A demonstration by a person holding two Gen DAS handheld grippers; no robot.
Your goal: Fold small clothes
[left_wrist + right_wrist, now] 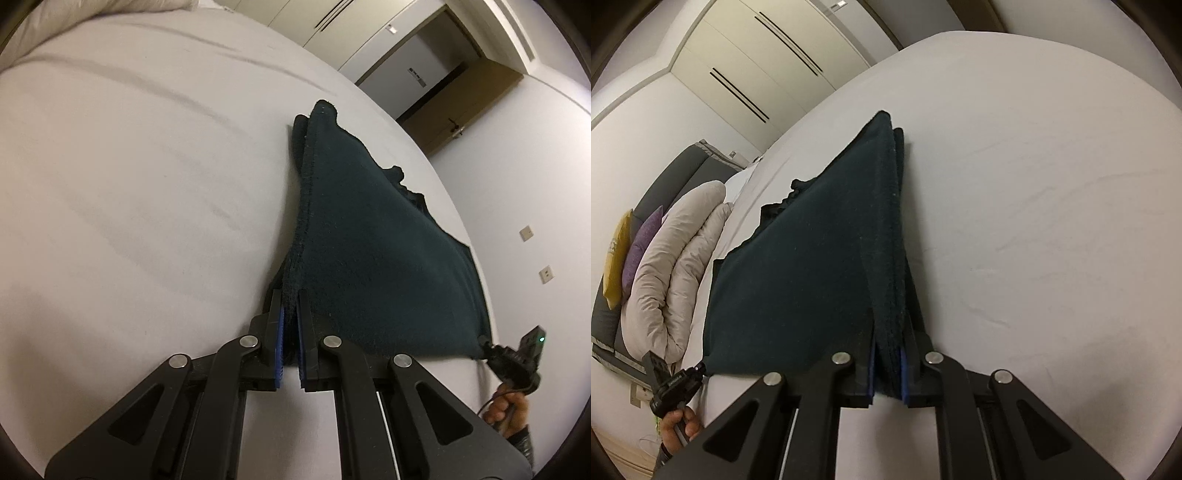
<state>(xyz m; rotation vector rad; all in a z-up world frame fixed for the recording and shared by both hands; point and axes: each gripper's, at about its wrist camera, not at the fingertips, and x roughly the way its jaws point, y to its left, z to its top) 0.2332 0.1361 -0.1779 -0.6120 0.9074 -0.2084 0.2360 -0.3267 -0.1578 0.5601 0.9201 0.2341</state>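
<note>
we pinch one near corner of the dark teal cloth (pixel 369 229) in our left gripper (pixel 290 306), the other in our right gripper (pixel 888 343), its far end resting on the white bed (pixel 129 166).

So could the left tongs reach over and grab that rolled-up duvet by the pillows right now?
Probably not. The left tongs are shut on the dark green cloth, which they hold up with the right tongs, and the duvet lies beyond it on the bed.
</note>
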